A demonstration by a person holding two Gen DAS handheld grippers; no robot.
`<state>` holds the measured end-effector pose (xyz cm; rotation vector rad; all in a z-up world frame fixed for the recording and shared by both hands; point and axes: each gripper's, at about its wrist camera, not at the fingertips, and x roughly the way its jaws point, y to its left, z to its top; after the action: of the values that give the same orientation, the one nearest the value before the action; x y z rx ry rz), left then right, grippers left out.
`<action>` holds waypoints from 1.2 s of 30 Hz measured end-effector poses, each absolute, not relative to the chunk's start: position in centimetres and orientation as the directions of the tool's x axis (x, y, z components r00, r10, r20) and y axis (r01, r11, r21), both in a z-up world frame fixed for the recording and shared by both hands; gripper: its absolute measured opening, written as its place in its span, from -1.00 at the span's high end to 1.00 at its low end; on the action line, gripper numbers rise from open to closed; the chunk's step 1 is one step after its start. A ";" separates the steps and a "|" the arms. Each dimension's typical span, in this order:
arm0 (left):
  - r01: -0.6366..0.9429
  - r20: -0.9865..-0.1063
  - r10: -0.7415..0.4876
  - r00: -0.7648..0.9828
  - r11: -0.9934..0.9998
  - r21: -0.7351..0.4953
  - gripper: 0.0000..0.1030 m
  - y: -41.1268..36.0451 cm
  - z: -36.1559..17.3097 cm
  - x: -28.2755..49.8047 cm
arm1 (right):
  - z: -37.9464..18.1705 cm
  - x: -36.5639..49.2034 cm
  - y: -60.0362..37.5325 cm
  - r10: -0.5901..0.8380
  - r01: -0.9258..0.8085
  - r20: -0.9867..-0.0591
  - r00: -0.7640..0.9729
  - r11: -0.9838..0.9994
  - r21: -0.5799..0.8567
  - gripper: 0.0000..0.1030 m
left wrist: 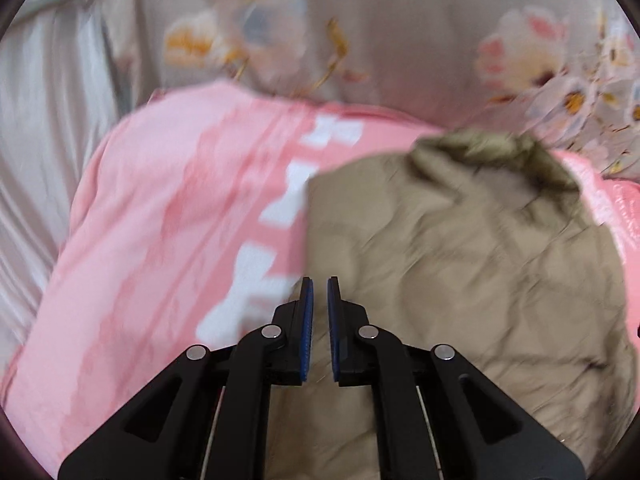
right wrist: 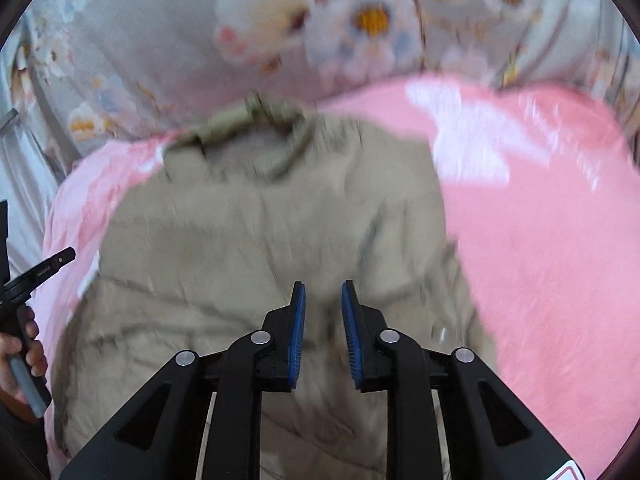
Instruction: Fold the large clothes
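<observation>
- Since both views are blurred, fine detail is hard to read; near things first.
- Left hand-held gripper (left wrist: 319,286), bottom centre of the left wrist view: blue pads almost together, only a thin slit, nothing between them. Effectively closed and empty, hanging over the left edge of the garment.
- Right hand-held gripper (right wrist: 323,290), bottom centre of the right wrist view: jaws part open with a clear gap, nothing pinched, khaki cloth showing below through the gap. Whether the tips touch the fabric I cannot tell.
- Person's hand (right wrist: 24,354) at the lower left edge of the right wrist view grips the handle of the other gripper.
- Khaki jacket (right wrist: 256,240): fills the centre and lower part of the right wrist view and the lower right of the left wrist view. Lies spread on the pink sheet (left wrist: 160,208), looks padded, with creases.
- Handling, as a judgement: soft, limp, bulky, fairly light for its bulk; smooth shell may slide between pads, so bite a thick seam or hem, not a single layer.
- Best holds look like the straight left edge (left wrist: 310,216) and the matching edge on the other side, one per gripper, lifting together.
- Bunched collar or hood (right wrist: 276,120) at the far end, upper centre: thick and lumpy, a poor grip, likely to spoil a flat fold.
- Floral bedding (right wrist: 180,32) farthest back, across the top.
</observation>
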<state>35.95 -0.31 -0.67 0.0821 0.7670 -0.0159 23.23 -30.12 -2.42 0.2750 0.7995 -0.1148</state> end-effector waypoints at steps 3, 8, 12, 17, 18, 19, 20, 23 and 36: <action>0.078 -0.707 -0.011 0.707 0.995 0.062 0.85 -3.5 -0.3 37.7 | -2.2 26.5 -27.8 0.000 0.171 -0.717 0.697 0.971 0.166 0.71; 0.103 -0.757 -0.018 0.653 0.993 0.065 0.84 -7.5 -4.4 39.7 | -5.6 30.1 -25.0 -0.052 0.184 -0.756 0.652 0.979 0.091 0.72; 0.078 -0.749 0.019 0.662 0.992 0.094 0.84 -8.0 -6.8 39.7 | -8.0 30.2 -24.1 -0.094 0.188 -0.765 0.637 0.981 0.037 0.72; 0.082 -0.742 0.019 0.670 0.992 0.099 0.84 -7.8 -7.9 39.6 | -9.0 30.2 -23.8 -0.101 0.189 -0.764 0.637 0.982 0.027 0.72; 0.081 -0.740 0.019 0.672 0.992 0.099 0.84 -7.8 -8.0 39.5 | -9.1 30.2 -23.8 -0.101 0.189 -0.765 0.637 0.982 0.028 0.72; 0.081 -0.738 0.021 0.675 0.991 0.102 0.84 -7.8 -8.1 39.5 | -9.3 30.2 -23.8 -0.099 0.189 -0.764 0.637 0.982 0.030 0.72; 0.082 -0.734 0.025 0.678 0.991 0.109 0.84 -7.8 -8.3 39.5 | -9.5 30.2 -23.7 -0.099 0.189 -0.763 0.639 0.982 0.031 0.72; 0.081 -0.724 0.039 0.688 0.988 0.129 0.84 -8.0 -8.6 39.2 | -9.9 30.2 -23.5 -0.105 0.190 -0.760 0.642 0.981 0.025 0.72; 0.076 -0.708 0.072 0.702 0.982 0.175 0.86 -8.8 -9.4 39.1 | -10.4 30.2 -23.6 -0.101 0.200 -0.754 0.649 0.979 0.041 0.73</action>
<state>39.07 -8.75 -9.40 0.1967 0.7938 -0.0020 30.22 -23.57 -10.45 0.1245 0.8482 -0.1718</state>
